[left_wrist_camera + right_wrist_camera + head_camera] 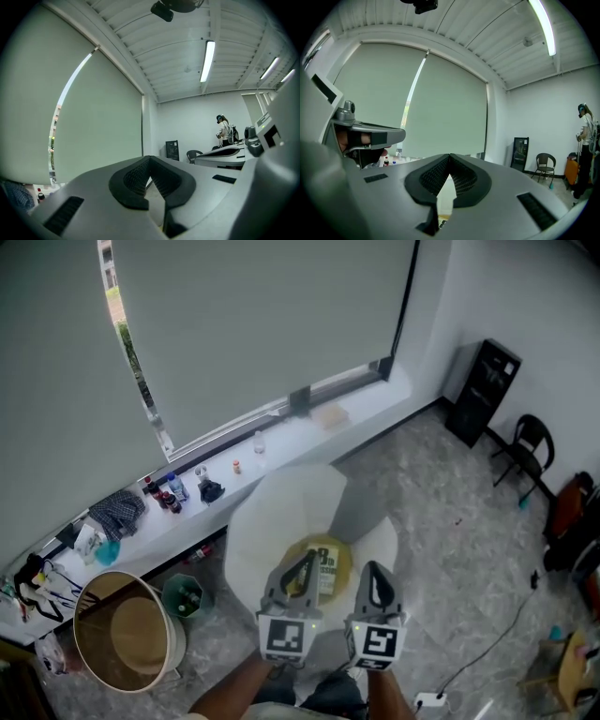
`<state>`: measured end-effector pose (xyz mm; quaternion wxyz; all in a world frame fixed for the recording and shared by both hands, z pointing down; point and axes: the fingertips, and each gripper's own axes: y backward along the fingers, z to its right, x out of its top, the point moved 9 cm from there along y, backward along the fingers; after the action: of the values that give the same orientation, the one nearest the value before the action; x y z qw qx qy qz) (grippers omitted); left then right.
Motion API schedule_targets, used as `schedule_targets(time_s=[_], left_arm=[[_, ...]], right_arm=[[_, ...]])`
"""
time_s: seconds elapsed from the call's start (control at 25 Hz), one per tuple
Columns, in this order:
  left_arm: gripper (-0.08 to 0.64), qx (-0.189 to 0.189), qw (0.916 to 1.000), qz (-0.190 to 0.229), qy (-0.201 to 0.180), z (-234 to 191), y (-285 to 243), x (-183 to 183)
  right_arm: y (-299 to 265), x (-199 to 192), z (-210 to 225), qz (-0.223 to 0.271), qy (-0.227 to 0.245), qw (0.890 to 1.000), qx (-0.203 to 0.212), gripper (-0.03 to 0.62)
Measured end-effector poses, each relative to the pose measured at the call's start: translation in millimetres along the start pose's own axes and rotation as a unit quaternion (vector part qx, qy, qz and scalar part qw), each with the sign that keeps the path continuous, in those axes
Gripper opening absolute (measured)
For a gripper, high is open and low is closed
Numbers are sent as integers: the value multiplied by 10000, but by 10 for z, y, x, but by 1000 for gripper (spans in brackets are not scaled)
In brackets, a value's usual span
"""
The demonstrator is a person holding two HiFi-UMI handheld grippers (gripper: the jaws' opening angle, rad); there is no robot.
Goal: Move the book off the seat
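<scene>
Book (pixel 325 576) is seen lying flat on the yellow middle of the white seat (pixel 281 507). Left gripper (pixel 307 561) and right gripper (pixel 373 570) are held over the seat's near edge. Both are closed tight, and nothing is held.

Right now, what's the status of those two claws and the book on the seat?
Left claw shut, empty. Right claw shut, empty. Pale printed book on the yellow round cushion, not yet gripped. No obstruction seen.
</scene>
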<state>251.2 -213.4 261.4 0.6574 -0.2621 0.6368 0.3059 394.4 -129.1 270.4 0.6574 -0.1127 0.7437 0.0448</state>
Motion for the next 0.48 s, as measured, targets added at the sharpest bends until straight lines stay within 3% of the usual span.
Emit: schedule_targets(time_s=[0.2, 0.48], left_arm=[[3, 206, 9997, -65, 72, 5, -225, -441], [3, 434, 9981, -337, 286, 16, -538, -1511]], right_arm=[[-277, -390, 63, 97, 31, 9997, 231, 5], [-745, -1377, 40, -185, 139, 9985, 493, 5]])
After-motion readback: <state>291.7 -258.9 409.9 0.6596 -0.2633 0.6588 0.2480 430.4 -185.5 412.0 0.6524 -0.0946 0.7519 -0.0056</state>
